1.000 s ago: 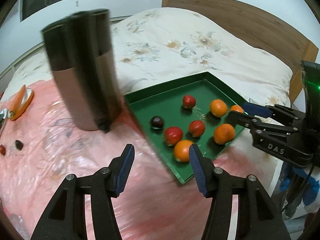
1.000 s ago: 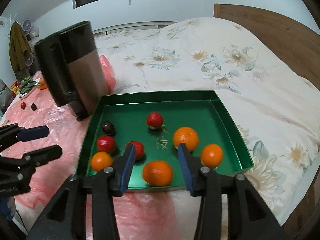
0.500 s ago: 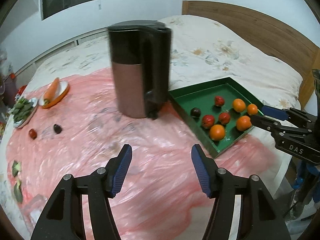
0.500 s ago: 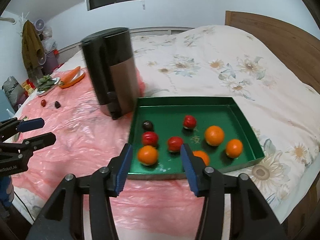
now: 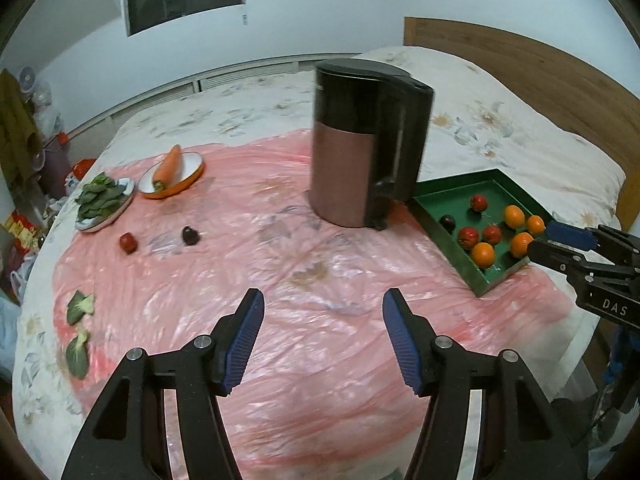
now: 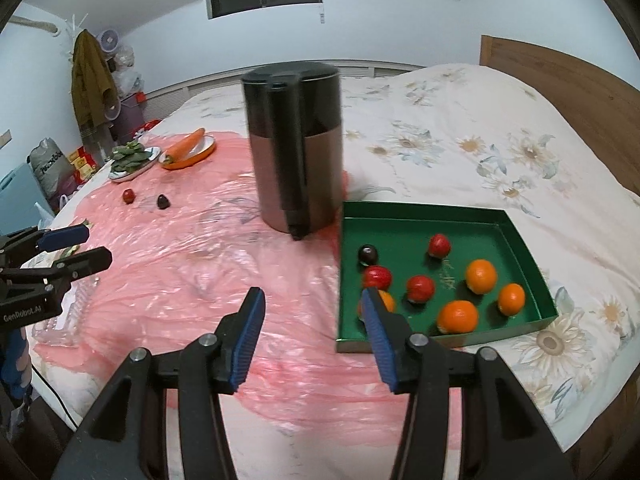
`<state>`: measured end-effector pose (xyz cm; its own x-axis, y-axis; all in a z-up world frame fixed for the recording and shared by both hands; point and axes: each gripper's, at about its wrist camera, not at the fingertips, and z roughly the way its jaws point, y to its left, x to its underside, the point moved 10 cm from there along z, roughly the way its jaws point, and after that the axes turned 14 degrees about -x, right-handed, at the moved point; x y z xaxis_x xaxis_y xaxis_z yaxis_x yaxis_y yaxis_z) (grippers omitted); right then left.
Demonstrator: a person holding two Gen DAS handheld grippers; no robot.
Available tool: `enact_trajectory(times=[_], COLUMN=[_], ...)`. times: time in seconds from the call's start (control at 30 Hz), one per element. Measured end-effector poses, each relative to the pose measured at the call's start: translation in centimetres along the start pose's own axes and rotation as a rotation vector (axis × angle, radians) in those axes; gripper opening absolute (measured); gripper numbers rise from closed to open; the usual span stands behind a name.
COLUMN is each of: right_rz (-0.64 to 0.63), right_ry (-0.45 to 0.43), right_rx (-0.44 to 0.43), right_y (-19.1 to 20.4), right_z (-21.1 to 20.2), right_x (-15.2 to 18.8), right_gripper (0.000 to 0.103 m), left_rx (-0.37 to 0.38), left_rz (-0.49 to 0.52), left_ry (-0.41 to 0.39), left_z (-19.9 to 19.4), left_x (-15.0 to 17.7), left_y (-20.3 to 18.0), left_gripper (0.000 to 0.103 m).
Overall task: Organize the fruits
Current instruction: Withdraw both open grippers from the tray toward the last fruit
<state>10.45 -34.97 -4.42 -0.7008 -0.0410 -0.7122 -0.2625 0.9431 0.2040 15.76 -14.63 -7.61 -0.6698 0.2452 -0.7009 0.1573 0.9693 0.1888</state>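
A green tray (image 6: 424, 210) on the bed holds several oranges (image 6: 481, 276), three red fruits (image 6: 420, 288) and one dark fruit (image 6: 368, 254). The same tray (image 5: 480, 292) shows at the right of the left wrist view. On the pink plastic sheet (image 5: 320, 272), far left, lie a loose red fruit (image 5: 128, 243) and a loose dark fruit (image 5: 190, 235). My left gripper (image 5: 323, 308) hangs open over the bare sheet, holding nothing. My right gripper (image 6: 312, 300) is open and empty just left of the tray's near corner.
A tall black and copper cylinder appliance (image 5: 368, 152) stands between the tray and the loose fruits. A plate with a carrot (image 5: 172, 172) and a plate of greens (image 5: 104, 200) sit far left. Leaf pieces (image 5: 80, 308) lie near the sheet's left edge. Wooden headboard (image 5: 520, 68) at right.
Both grippers have drawn back and up from the tray, which now looks smaller. The left view has swung left over the pink sheet. Both pairs of jaws stand wider.
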Motion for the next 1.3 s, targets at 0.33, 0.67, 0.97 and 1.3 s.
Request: enact_trajectory(times=[0.33, 0.67, 0.97, 1.3], right_rz=[-0.002, -0.023, -0.051, -0.047], right_ry=[0.012, 0.020, 0.030, 0.046], right_rx=[-0.018, -0.041, -0.127, -0.200], right_y=[4.2, 9.3, 14.7, 19.1], right_z=[0.7, 2.0, 5.2, 10.4], right_x=[0.7, 0.9, 0.1, -1.3], right_gripper=[0.074, 0.081, 0.081, 0.081], left_rx=[-0.018, -0.068, -0.169, -0.207], left_rz=[-0.028, -0.069, -0.118, -0.164], left_ry=[0.000, 0.012, 0.039, 0.061], left_z=[-0.7, -0.8, 0.6, 3.7], left_x=[2.0, 4.6, 6.9, 7.2], left_y=[4.0, 10.3, 18.5, 24.3], left_gripper=[0.056, 0.056, 0.056, 0.056])
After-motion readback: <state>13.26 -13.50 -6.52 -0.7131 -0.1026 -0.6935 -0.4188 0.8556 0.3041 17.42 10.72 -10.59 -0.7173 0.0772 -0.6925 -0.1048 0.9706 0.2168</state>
